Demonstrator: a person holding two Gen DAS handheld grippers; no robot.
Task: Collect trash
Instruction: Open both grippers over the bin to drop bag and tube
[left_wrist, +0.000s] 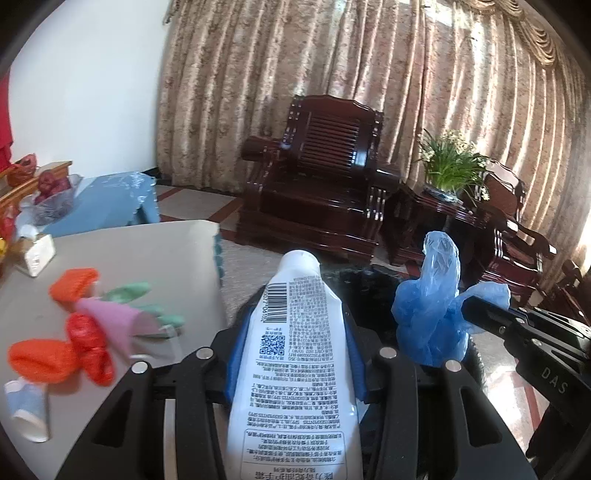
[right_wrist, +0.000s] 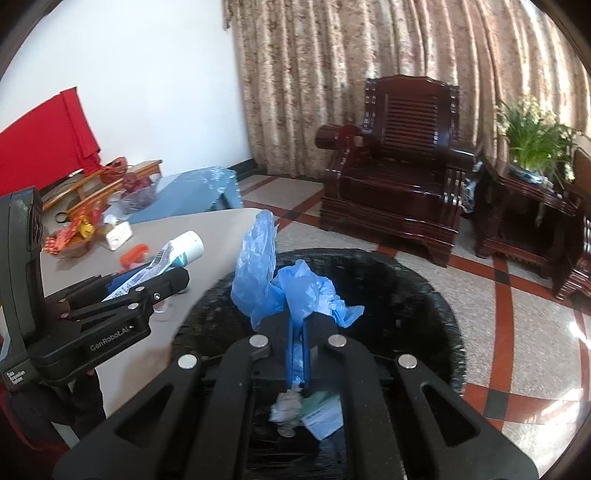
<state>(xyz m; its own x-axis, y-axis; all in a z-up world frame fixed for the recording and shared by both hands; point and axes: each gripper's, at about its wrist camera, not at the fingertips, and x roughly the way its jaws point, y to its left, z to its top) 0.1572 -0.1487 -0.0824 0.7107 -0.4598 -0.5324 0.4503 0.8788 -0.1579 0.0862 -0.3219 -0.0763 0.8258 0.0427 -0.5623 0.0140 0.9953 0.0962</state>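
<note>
My left gripper (left_wrist: 295, 332) is shut on a white squeeze tube (left_wrist: 295, 350) with a barcode and small print, held past the table's edge over the black bin. The tube also shows in the right wrist view (right_wrist: 177, 253), and so does the left gripper (right_wrist: 147, 280). My right gripper (right_wrist: 299, 321) is shut on a crumpled blue plastic bag (right_wrist: 273, 284), held above the black-lined trash bin (right_wrist: 406, 295). The bag also shows in the left wrist view (left_wrist: 428, 306), and so does the right gripper (left_wrist: 476, 310). A paper wad (right_wrist: 288, 410) and a green-white packet (right_wrist: 321, 417) lie in the bin.
A grey table (left_wrist: 147, 258) carries orange, red, pink and green wrappers (left_wrist: 81, 325), a paper cup (left_wrist: 27, 413) and a small white box (left_wrist: 37, 254). Dark wooden armchairs (left_wrist: 317, 184), a side table with a plant (left_wrist: 450, 166) and curtains stand behind.
</note>
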